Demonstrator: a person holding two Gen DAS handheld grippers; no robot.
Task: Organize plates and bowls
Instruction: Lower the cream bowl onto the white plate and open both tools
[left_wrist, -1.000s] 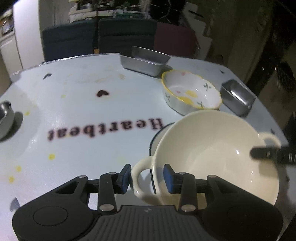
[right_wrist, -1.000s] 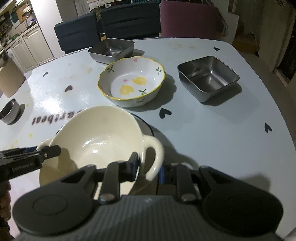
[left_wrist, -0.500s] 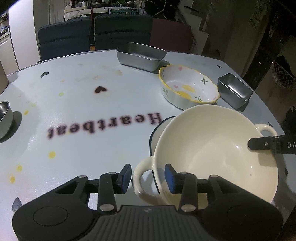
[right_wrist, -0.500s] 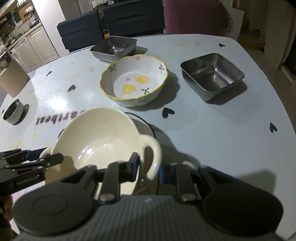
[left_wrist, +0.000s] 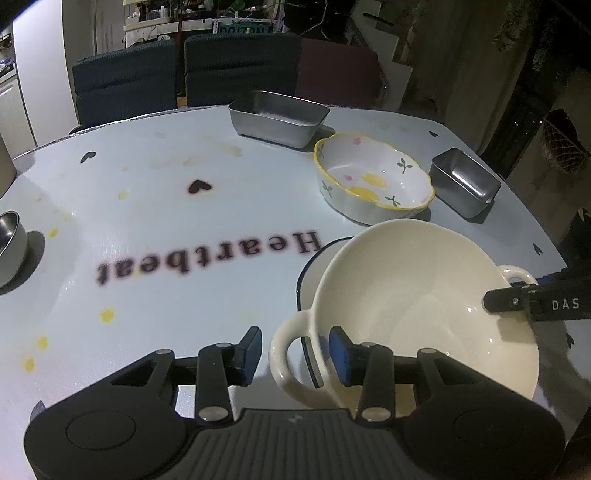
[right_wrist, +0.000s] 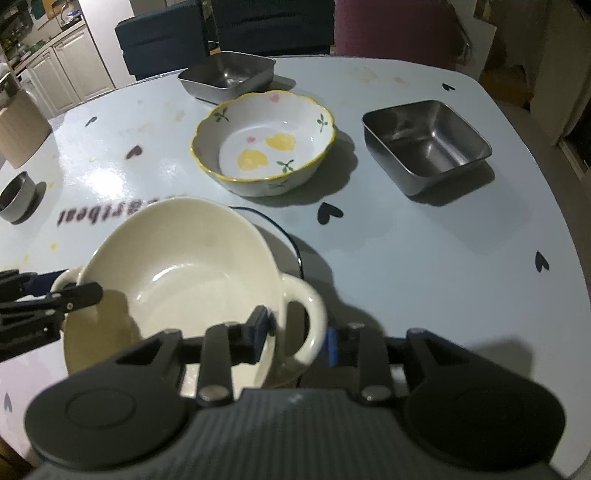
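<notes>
Two grippers on one cream bowl, one per loop handle. Left gripper: jaws part open around the near handle; a gap shows between each blue pad and the loop, so no squeeze visible. Right gripper: jaws have just been opening, the other handle sits between them; the left pad is close against the bowl wall, the right pad is clear of the loop. Contact on the left pad: cannot tell, the frame is blurred there.

The bowl sits over a white plate with a dark rim, which peeks out behind it. Whether the bowl rests on the plate or is held just above it: cannot tell.

Beyond that, on the pale blue table with heart marks: a flowered bowl with a yellow scalloped rim, empty. Right of it, a square steel tray. Behind it, near the far edge, a second steel tray. Far left, a small steel cup. Past the table edge, dark chairs.
</notes>
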